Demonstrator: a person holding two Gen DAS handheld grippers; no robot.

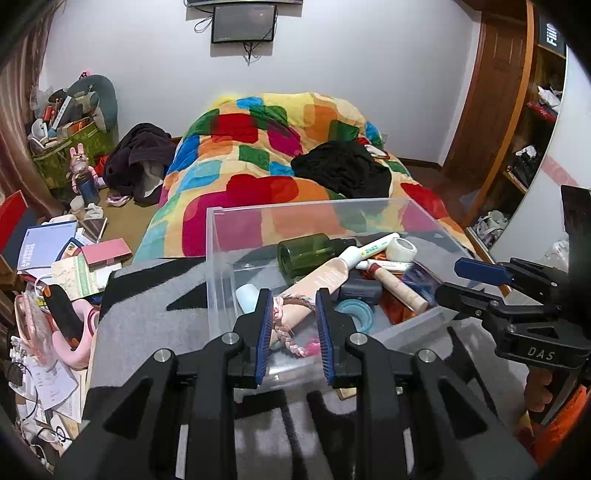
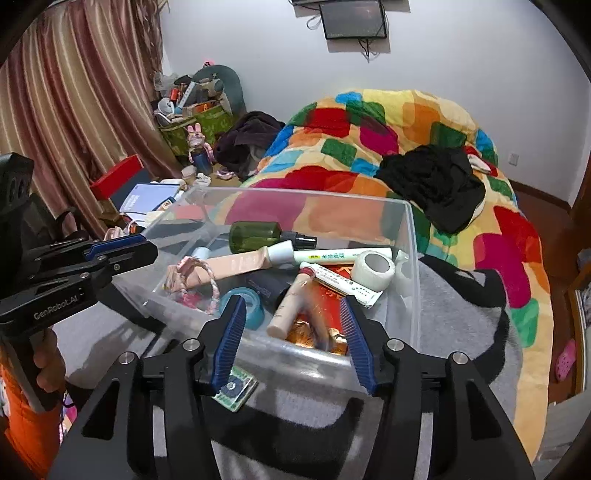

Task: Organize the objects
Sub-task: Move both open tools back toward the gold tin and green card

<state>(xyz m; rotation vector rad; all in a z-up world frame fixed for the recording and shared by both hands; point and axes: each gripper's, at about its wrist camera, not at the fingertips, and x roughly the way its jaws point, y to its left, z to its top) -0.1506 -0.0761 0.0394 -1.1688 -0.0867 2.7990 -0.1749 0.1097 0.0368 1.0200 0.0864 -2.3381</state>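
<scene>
Two grippers hover at the clear bin's [image 2: 413,258] near wall, both with fingers apart and holding nothing. Left gripper [image 1: 294,325] is nearer the braided cord [image 1: 291,334]; the cord lies near-left in the bin, running near-far.

You face a white wall [image 1: 351,74] with a dark screen [image 1: 243,24] mounted high. A bed with a patchwork quilt [image 2: 388,147] fills the middle, striped curtains [image 2: 74,92] hang left, and wooden shelves [image 1: 532,122] stand right.
</scene>
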